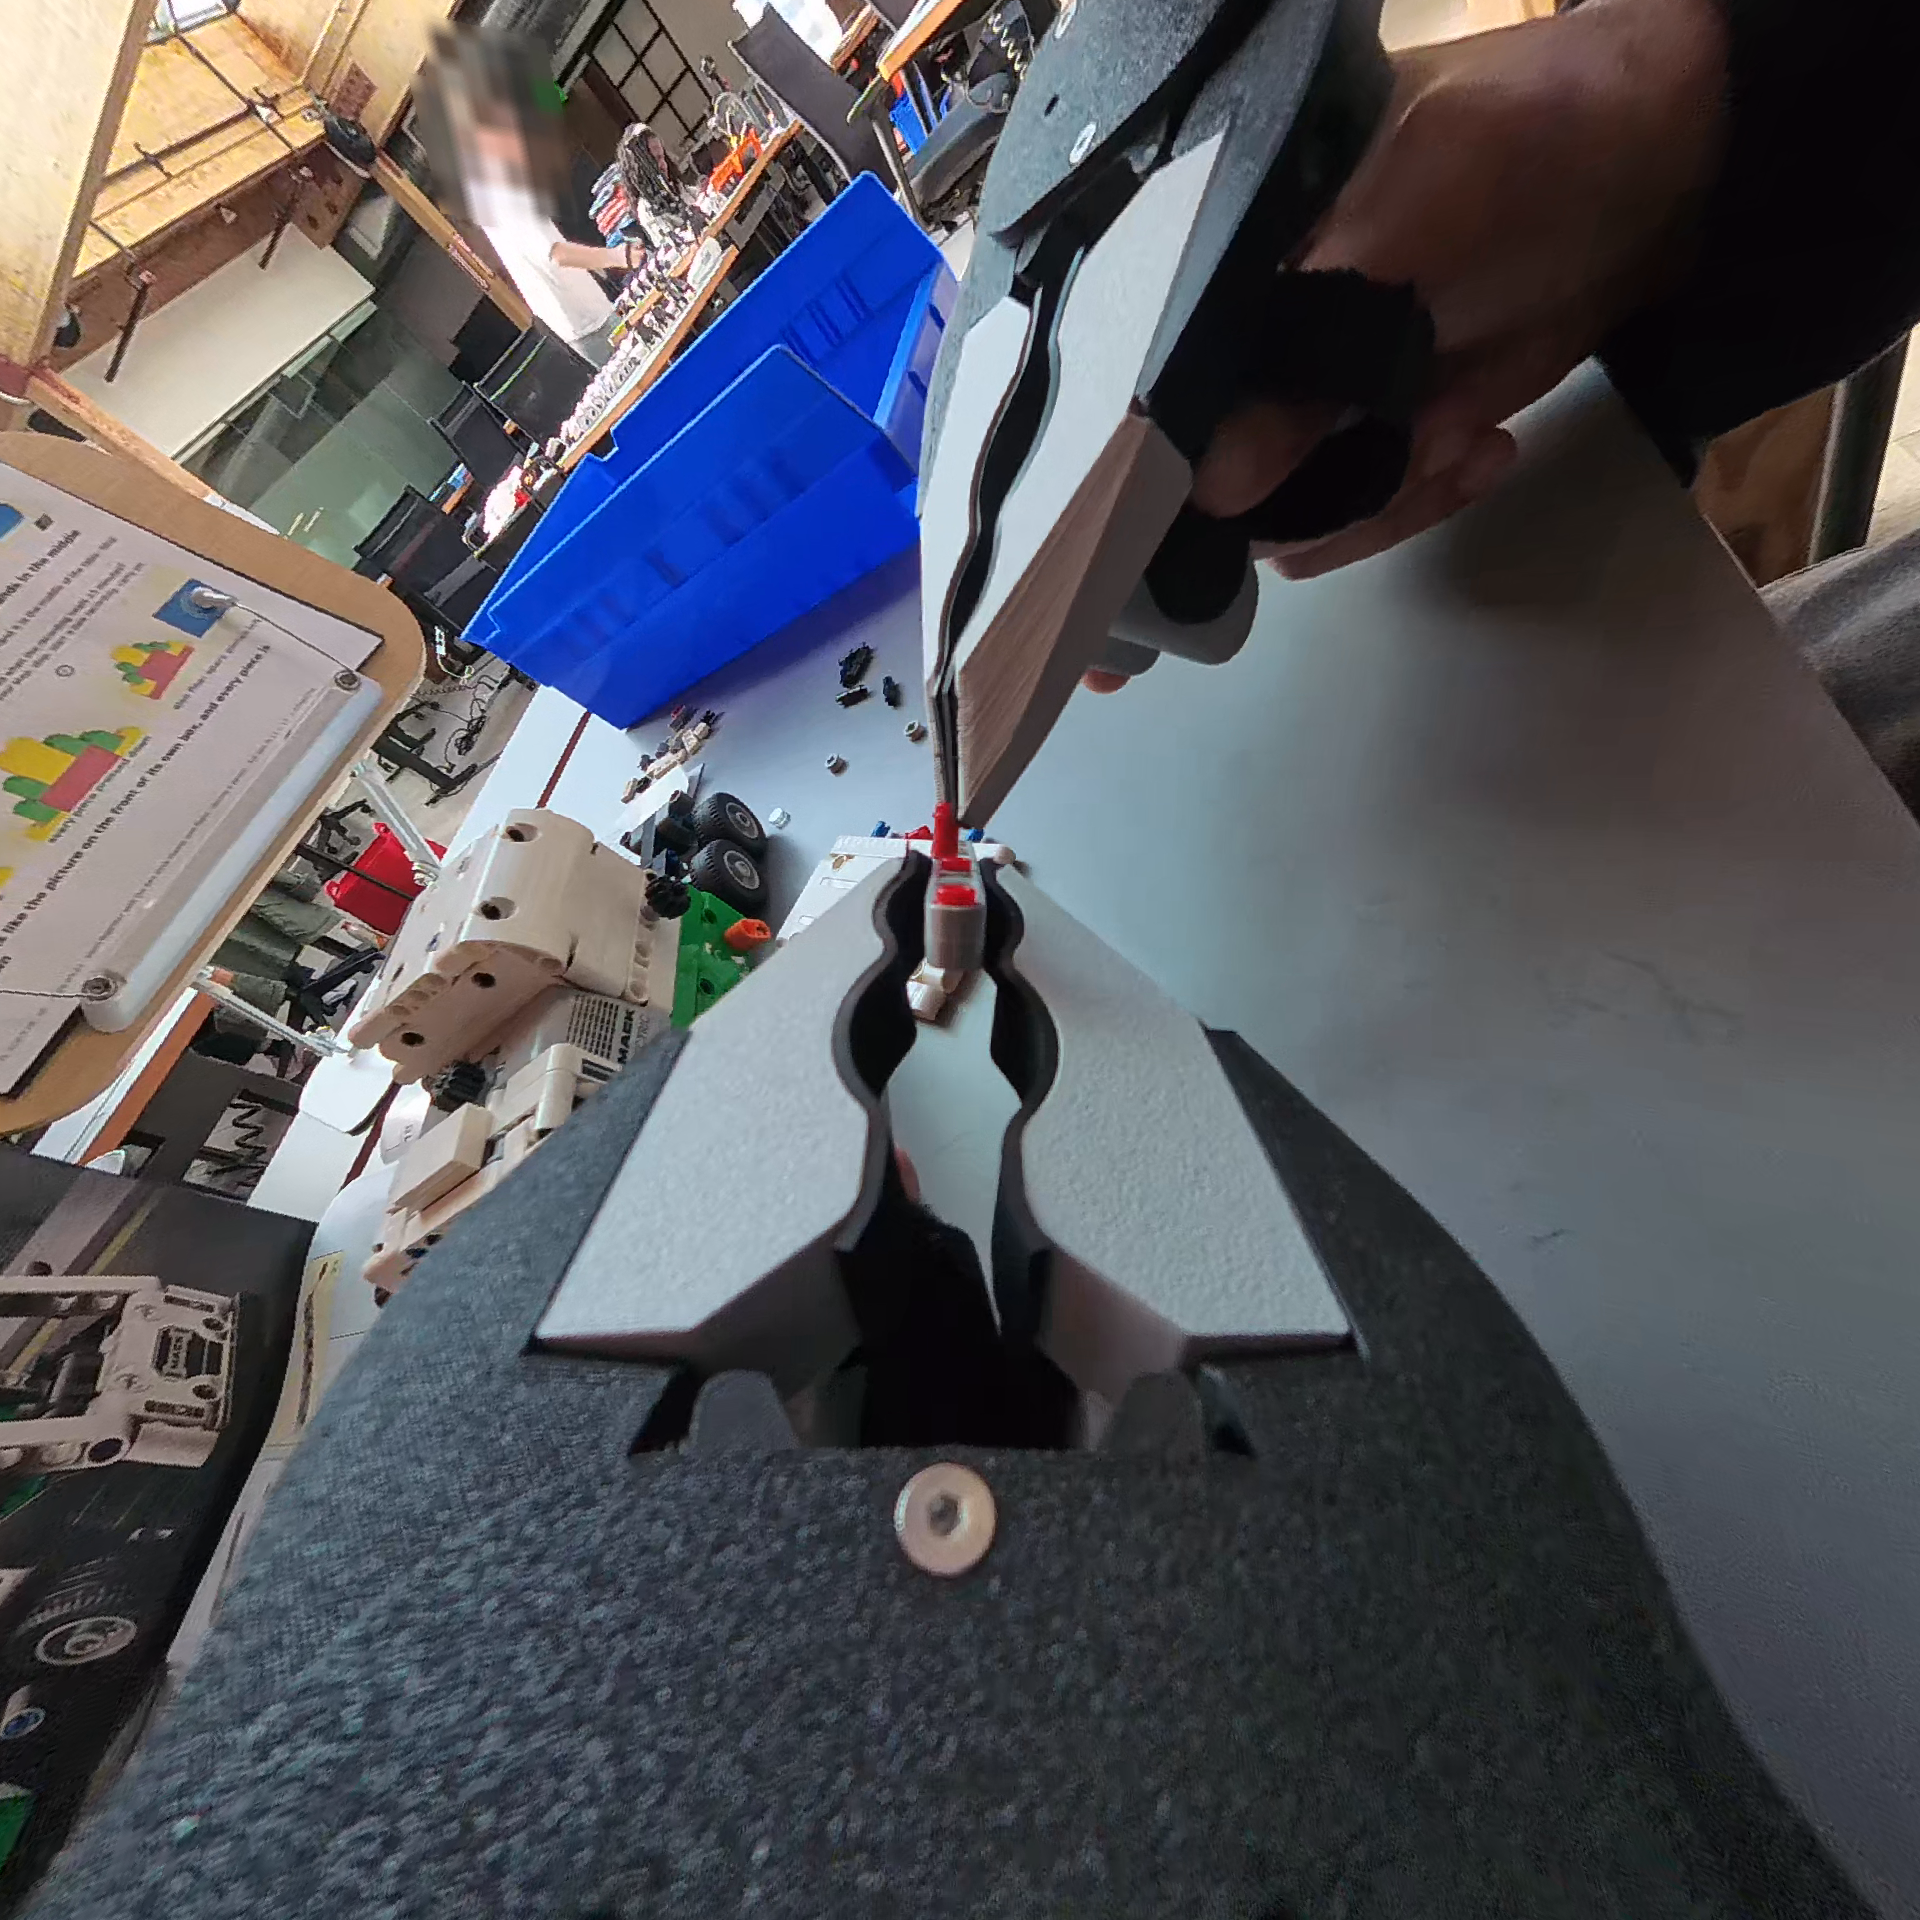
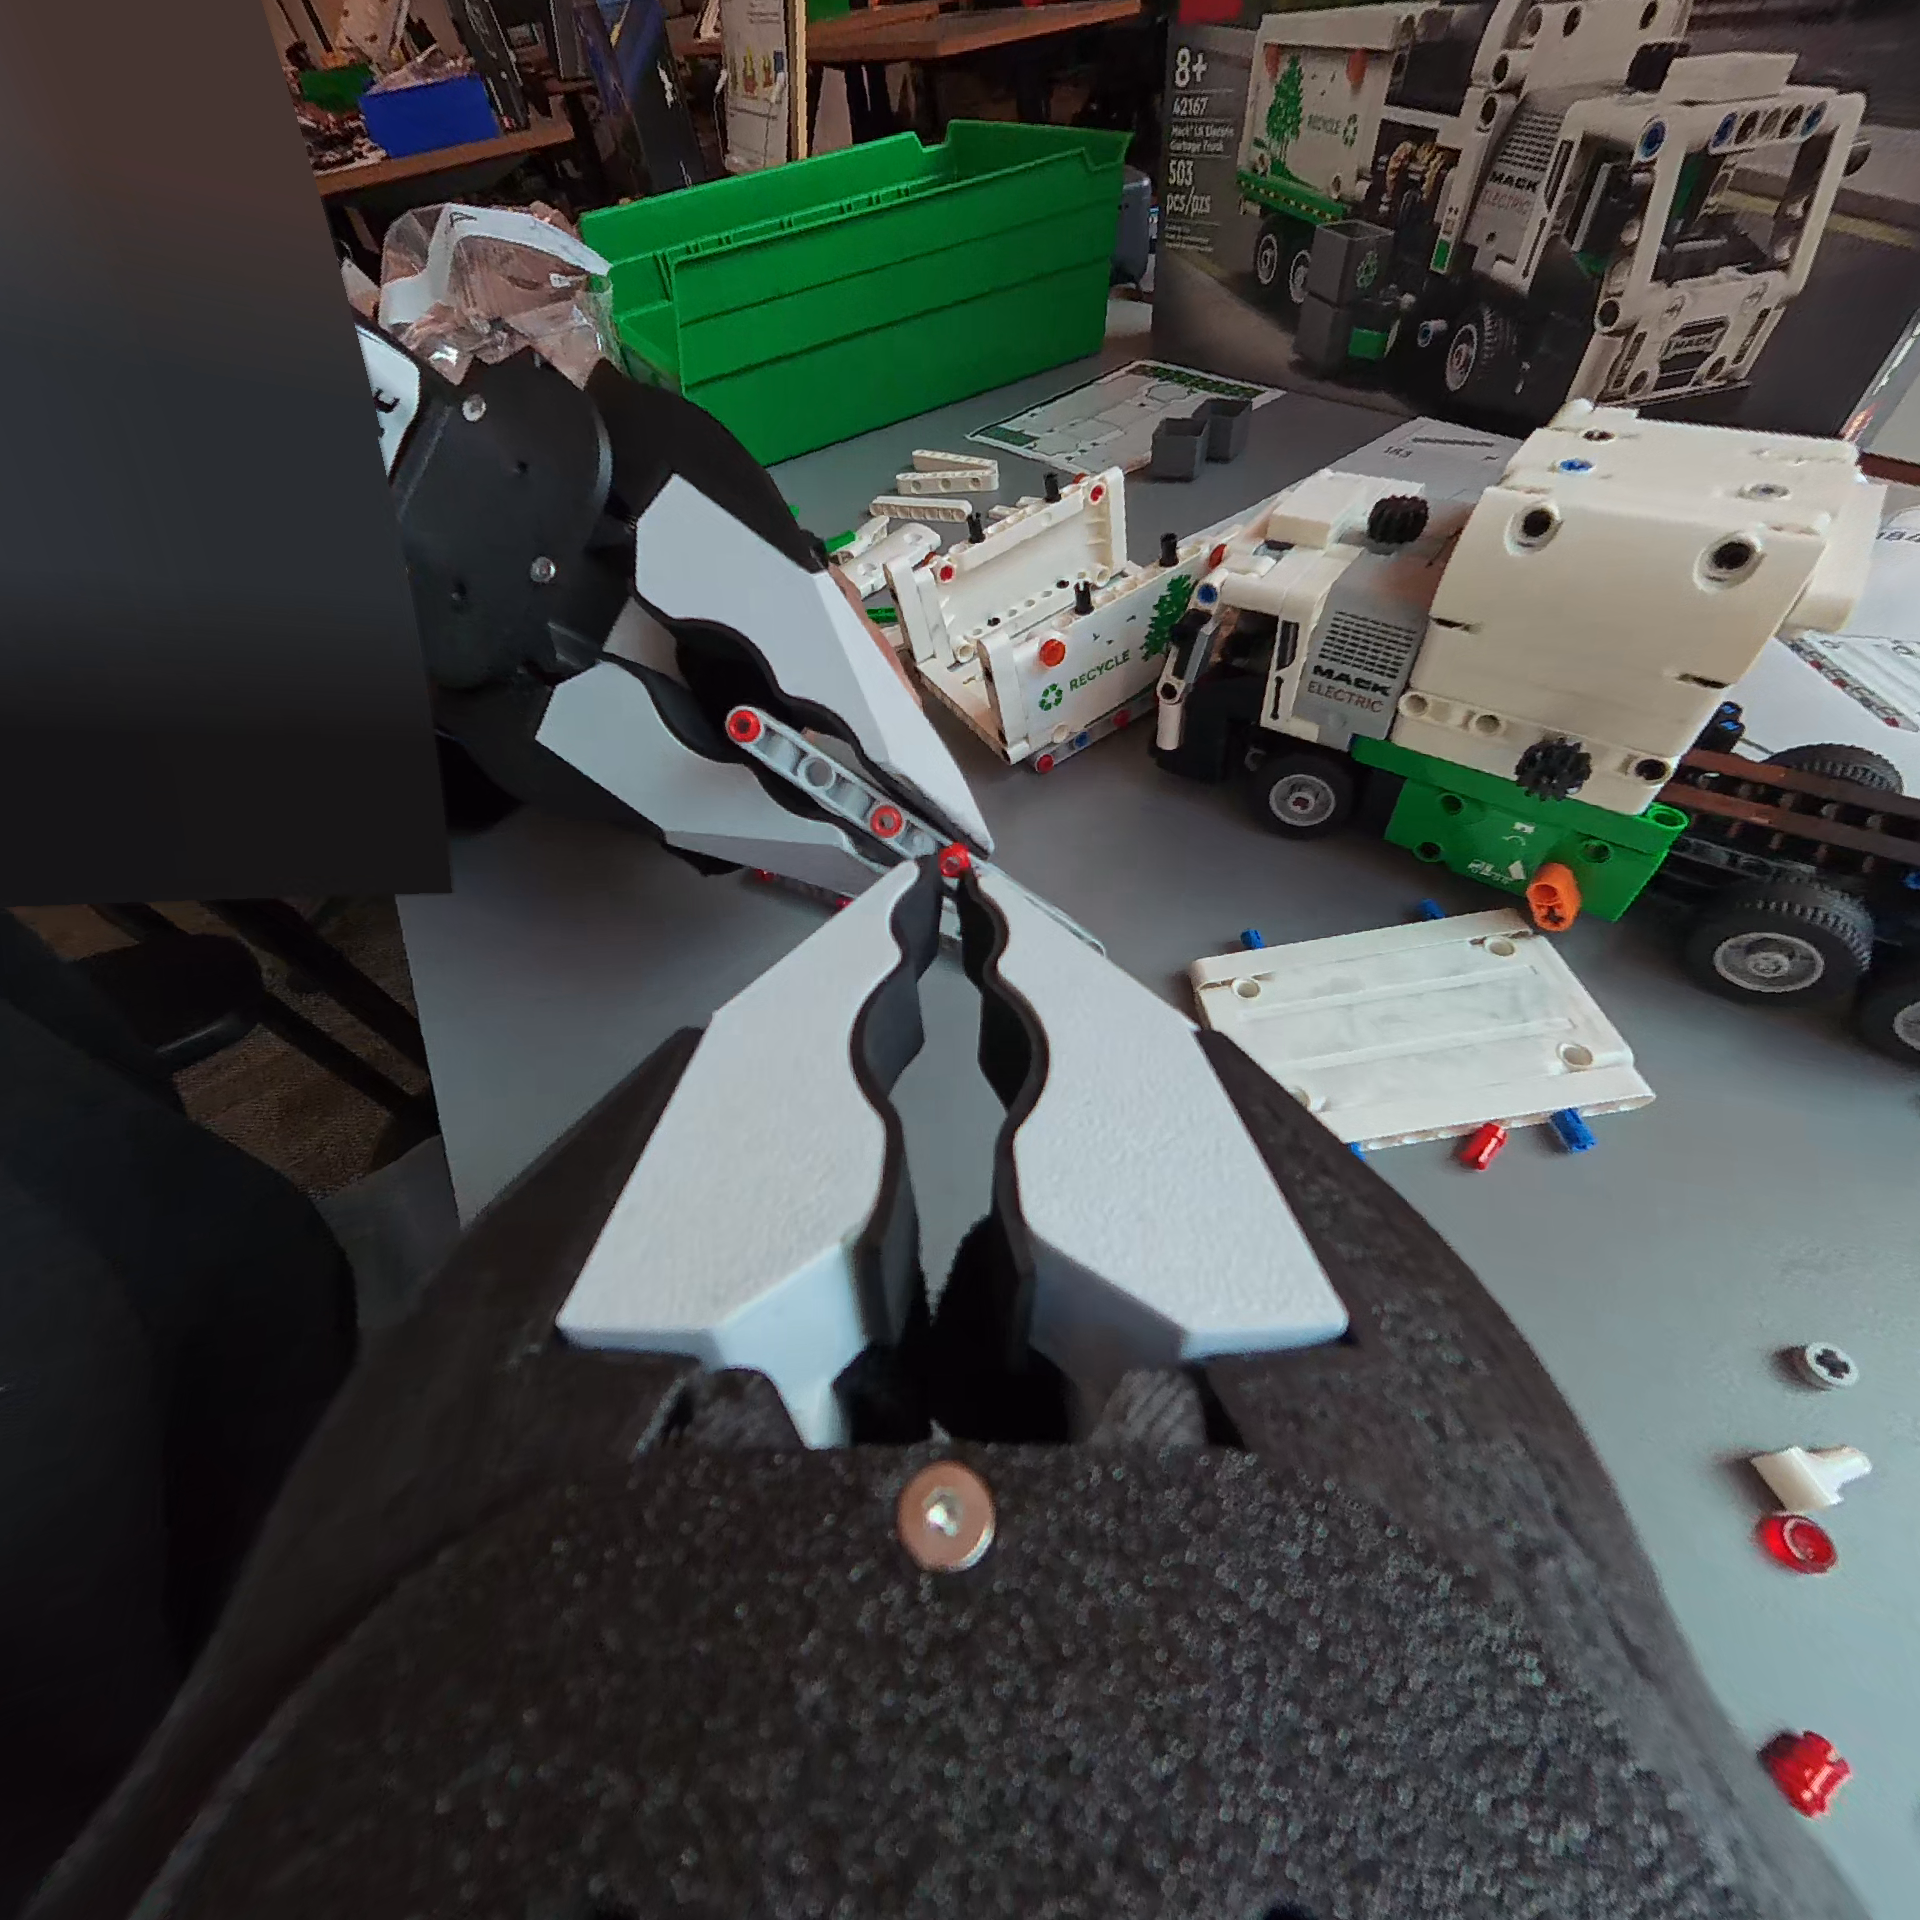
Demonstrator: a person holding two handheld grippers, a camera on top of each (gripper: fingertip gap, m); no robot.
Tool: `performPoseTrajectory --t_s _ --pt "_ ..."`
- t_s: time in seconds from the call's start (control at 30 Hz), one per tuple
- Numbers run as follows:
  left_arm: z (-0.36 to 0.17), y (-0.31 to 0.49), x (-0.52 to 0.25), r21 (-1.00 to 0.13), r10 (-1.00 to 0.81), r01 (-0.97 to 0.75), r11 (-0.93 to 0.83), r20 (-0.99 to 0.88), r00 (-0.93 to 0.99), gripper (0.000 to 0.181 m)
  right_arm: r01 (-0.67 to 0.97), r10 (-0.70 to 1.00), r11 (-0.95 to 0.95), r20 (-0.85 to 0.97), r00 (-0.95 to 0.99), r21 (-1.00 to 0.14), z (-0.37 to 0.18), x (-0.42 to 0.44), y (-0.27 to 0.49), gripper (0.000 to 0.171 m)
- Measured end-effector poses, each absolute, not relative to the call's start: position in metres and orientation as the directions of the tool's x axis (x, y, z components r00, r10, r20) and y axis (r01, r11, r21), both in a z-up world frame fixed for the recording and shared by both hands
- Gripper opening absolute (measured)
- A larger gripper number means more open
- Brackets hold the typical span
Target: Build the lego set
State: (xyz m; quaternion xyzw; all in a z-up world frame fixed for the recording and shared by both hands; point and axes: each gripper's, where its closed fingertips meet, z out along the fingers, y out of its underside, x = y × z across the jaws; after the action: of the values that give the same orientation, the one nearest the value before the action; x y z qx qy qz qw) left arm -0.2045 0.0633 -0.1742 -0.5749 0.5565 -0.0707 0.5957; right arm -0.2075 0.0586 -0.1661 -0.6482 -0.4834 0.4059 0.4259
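Grip check: my left gripper [image 2: 940, 842] clamped a thin grey holed beam with red pins [image 2: 821, 774]; my right gripper [image 2: 940, 873] pinched a small red pin [image 2: 953, 860] at the beam's end hole, above the grey table [image 2: 1351, 1299], near the white-and-green truck model [image 2: 1507, 644]. Risk, I judged: slight misalignment could twist the pin loose and drop it.
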Motion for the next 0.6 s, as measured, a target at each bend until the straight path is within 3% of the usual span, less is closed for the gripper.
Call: performPoseTrajectory --t_s 0.03,0.6 --pt "-0.175 0.063 -0.205 -0.761 -0.723 -0.559 0.329 -0.584 0.369 0.006 0.288 0.973 -0.162 -0.104 0.207 -0.944 -0.167 -0.207 0.059 0.002" --pt "-0.180 0.061 -0.202 -0.738 -0.720 -0.581 0.343 -0.604 0.342 0.006 0.369 0.980 -0.159 -0.101 0.171 -0.916 -0.178 -0.206 0.056 0.000"
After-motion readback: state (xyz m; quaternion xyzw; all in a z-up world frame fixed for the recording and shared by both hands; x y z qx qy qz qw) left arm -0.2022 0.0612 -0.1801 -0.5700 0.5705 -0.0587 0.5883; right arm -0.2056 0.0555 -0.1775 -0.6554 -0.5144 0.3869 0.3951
